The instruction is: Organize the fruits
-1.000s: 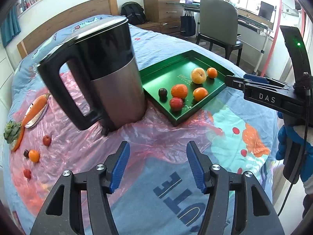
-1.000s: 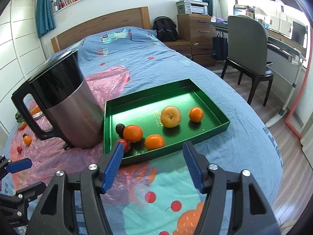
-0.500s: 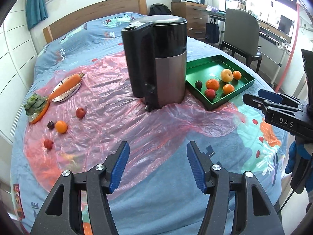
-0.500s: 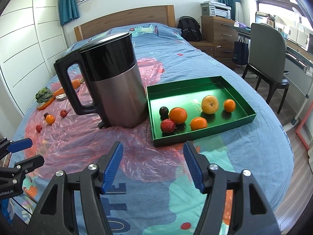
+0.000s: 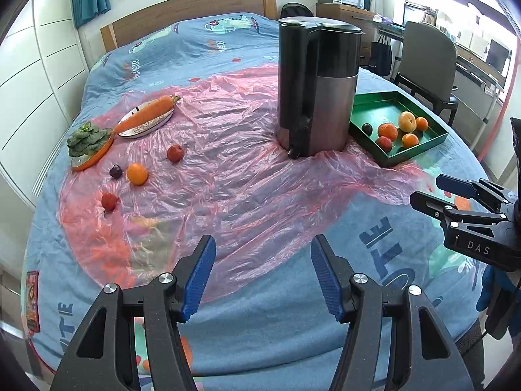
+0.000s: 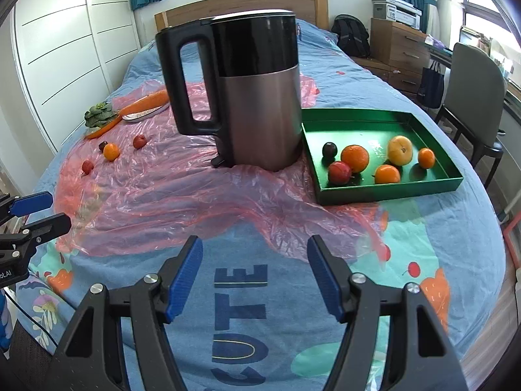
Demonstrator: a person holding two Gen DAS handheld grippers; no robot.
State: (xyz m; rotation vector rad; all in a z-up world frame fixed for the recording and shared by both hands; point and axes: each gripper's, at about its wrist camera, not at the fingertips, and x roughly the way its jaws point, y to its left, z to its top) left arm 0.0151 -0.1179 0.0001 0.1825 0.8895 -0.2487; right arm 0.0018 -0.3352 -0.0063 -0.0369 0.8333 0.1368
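Four loose fruits lie on the pink plastic sheet [image 5: 247, 176], all off to the left of my left gripper [image 5: 262, 272]: a small orange [image 5: 137, 173], a dark plum [image 5: 115, 171] just beside it, a red fruit [image 5: 175, 153] farther up the sheet, and another red fruit [image 5: 109, 201] nearest me. Six fruits already sit in the green tray [image 6: 387, 192], which stands to the right of the kettle [image 6: 250, 97] and touches its base.

Left gripper: jaws parted, nothing between the pads, hanging over the near edge of the sheet and angled down at the bed. My right gripper [image 6: 255, 275]: jaws likewise spread and empty, over the blue bedspread [image 6: 439, 228] in front of the kettle.

Key relation: the loose fruits lie ahead and to the left of the left gripper and well apart from the right one, with the kettle standing between them and the tray. The left hand is clearly nearer. The near red fruit looks the shortest reach. The fruits are round, so no long axis to line up with; any approach angle should serve.

Judgement: next pick goes to the left hand. The carry to the tray must pass around or in front of the kettle. Risk: the crinkled sheet may bunch under the fingers and set a fruit rolling.

A carrot [image 5: 148, 114] on a plate and some leafy greens [image 5: 86, 138] sit beyond the fruits; not fruit, so I leave them.
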